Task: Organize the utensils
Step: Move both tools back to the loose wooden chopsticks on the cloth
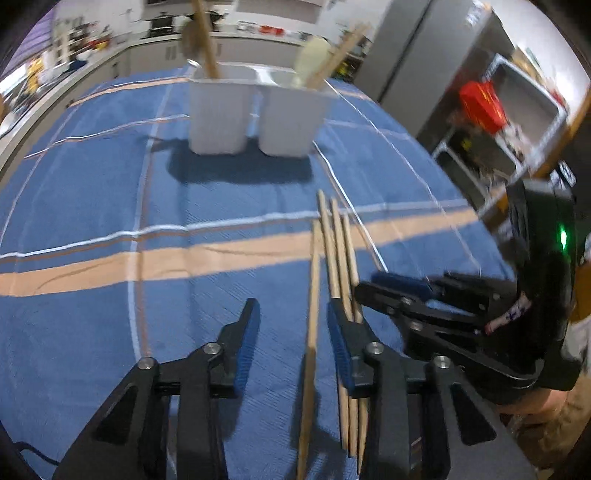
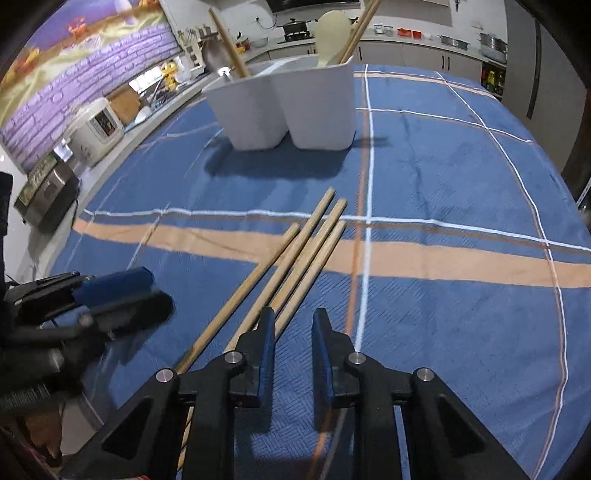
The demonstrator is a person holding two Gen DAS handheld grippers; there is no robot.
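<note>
Right there on the blue checked cloth [image 2: 443, 177] lie four wooden chopsticks [image 2: 295, 258], loose and roughly parallel, their far ends pointing toward the white holder [image 2: 284, 107]. Three of them sit tight together; the fourth [image 1: 314, 314] lies just beside them, a little apart on the side away from the right gripper.

The holder stands well beyond the chopsticks, further back on the worktop, and has two compartments side by side. In one compartment stand two things: a single wooden stick [image 2: 229, 44] leaning outward and a metal-looking utensil [image 2: 216, 55] behind it, too blurred to name. In the other stand a pale spoon or rice paddle [image 2: 332, 37] and what look like two more chopsticks [image 2: 358, 26] leaning against it.

The left gripper [image 1: 291, 325] hovers low over the near ends of the chopsticks, its two blue-padded fingers spread apart, with the lone chopstick passing between them and the group of three running under or beside one finger. It grips nothing.

The right gripper [image 2: 293, 332] sits just beside the bundle of three, its fingers parted with only cloth in the gap; one finger [image 2: 266, 343] lies over the nearest chopstick. It too holds nothing.

Beyond the holder runs a kitchen counter [image 2: 406, 40] crowded with pots and appliances.
</note>
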